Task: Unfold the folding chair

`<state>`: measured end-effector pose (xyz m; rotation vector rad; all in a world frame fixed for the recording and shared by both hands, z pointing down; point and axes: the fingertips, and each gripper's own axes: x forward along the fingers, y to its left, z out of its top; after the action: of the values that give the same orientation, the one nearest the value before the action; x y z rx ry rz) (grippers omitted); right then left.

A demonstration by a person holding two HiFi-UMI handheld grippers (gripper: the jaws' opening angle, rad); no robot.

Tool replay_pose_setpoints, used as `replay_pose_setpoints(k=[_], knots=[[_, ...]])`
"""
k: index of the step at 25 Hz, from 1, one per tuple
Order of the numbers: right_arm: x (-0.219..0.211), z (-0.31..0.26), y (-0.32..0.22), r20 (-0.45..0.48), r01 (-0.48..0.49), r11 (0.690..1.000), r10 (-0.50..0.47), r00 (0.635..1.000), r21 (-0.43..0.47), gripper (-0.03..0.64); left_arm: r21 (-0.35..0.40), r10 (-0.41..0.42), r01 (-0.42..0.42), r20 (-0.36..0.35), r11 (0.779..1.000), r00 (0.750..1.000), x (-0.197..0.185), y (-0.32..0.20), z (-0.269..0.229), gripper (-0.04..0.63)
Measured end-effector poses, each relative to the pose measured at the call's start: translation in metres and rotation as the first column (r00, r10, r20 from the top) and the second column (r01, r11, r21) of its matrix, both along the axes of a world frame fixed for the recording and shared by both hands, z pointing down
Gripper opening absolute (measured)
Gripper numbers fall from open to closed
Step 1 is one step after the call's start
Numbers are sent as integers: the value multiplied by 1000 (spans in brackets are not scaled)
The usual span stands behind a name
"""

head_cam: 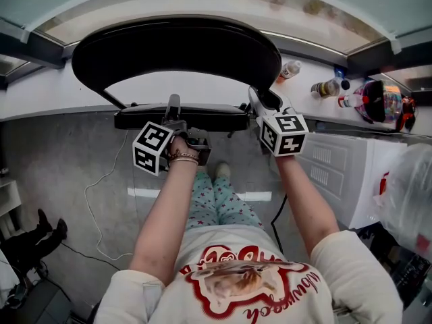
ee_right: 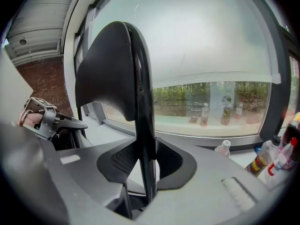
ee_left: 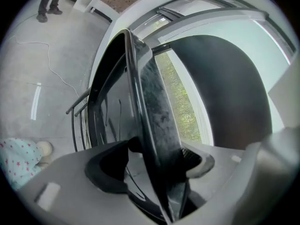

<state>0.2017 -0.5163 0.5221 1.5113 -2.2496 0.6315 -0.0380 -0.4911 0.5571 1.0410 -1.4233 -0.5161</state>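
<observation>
We see the black folding chair held up in front of the person, over the grey floor and hard against the white windowsill. Its curved back is at the top of the head view and a flat black bar runs below it.

The left gripper is clamped on that lower bar. In the left gripper view both jaws of the left gripper press on a thin black panel edge of the chair, with thin metal tubes just to its left. The right gripper bites the chair's right side. In the right gripper view the jaws of the right gripper are closed on a narrow black upright of the chair. We cannot tell how far the chair is opened.

- **Behind:** the window sits directly behind the chair.
- **Right, on the sill:** bottles stand near the chair's right edge, and a multicoloured item lies beyond them, too blurred to name.
- **Right, lower:** a white cabinet is just beside the right forearm, with a plastic bag past it.
- **Floor:** a white cable loops to the left of the person's star-print trousers.
- **Far left:** another person's dark legs stand well apart from the chair.
</observation>
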Motion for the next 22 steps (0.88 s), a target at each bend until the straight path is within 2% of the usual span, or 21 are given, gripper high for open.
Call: replay_pose_setpoints(k=[5, 15, 22], knots=[[2, 3, 2, 8, 6, 1000, -6, 1000, -2, 124, 20, 54, -55, 7, 998, 998, 1, 20, 1, 316], [1, 12, 10, 31, 30, 1000, -30, 999, 2, 124, 75, 111, -112, 15, 991, 994, -1, 72, 7, 284], [1, 20, 15, 32, 40, 999, -40, 999, -3, 123, 50, 119, -121, 34, 991, 992, -6, 110, 20, 235]])
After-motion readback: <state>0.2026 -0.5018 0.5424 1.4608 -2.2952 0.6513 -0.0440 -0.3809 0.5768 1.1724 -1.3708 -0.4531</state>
